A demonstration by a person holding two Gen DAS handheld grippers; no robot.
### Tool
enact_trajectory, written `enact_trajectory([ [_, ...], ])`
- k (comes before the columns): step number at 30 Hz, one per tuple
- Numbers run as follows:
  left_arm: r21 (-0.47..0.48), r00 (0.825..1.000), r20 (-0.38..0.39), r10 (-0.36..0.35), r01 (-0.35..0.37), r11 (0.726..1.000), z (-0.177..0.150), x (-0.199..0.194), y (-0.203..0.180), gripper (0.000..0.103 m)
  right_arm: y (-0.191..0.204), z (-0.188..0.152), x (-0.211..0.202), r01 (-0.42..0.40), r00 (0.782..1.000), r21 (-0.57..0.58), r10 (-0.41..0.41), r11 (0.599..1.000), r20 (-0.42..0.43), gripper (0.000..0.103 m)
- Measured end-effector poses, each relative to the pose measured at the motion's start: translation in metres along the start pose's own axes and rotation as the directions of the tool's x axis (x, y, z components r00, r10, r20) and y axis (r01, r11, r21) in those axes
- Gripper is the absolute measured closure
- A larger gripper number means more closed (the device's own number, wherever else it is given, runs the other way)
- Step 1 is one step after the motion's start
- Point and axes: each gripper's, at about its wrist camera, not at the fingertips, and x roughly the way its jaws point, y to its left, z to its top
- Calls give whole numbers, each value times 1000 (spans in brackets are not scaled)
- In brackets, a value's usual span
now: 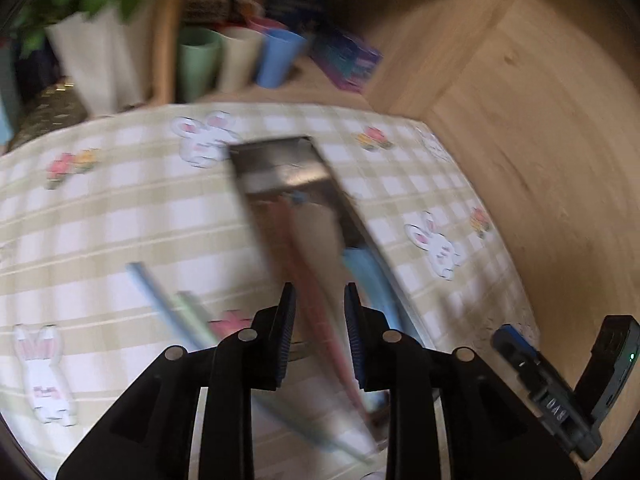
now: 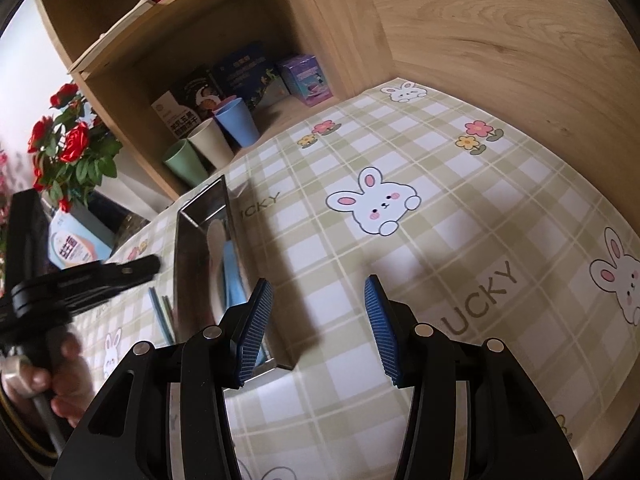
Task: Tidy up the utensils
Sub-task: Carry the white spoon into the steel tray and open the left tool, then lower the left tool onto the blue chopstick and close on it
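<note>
A desk carries a smooth, glossy cloth checked in pale green and white, printed with rabbits and flowers. On it lies a long, narrow metal tray, rectangular, with mirror-bright walls. It stands near the desk's far edge, close to the wooden shelf.

Inside the tray lie a red utensil, slim and straight, and a light blue utensil, broader and flat. The left wrist view is blurred, so their exact type cannot be told. On the cloth beside the tray, on its left in the left wrist view, lie two thin sticks, one blue and one green, side by side.

The left gripper hangs over the near end of the tray. Its ribbed blue fingers stand a small way apart, with the red utensil seen in the gap between them; the pads do not press on it.

The right gripper sits at the near right corner of the tray. Its fingers are about half open and hold nothing; only cloth shows between them.

In the shelf's lower bay stand three plain tapered cups, green, cream and blue, before several printed cartons.
</note>
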Motion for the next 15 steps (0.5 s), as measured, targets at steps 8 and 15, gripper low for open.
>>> enact_trajectory([
  [8,-61,993,-68,94,-98,993,-25,2,52,84,11,-2,7,-16,1000,-6,16,1000,-18,56],
  [15,-41,980,-101,172,-177,983,-36,25,49,84,11,-1,7,-8,1000,-5,8,1000,-21,56],
])
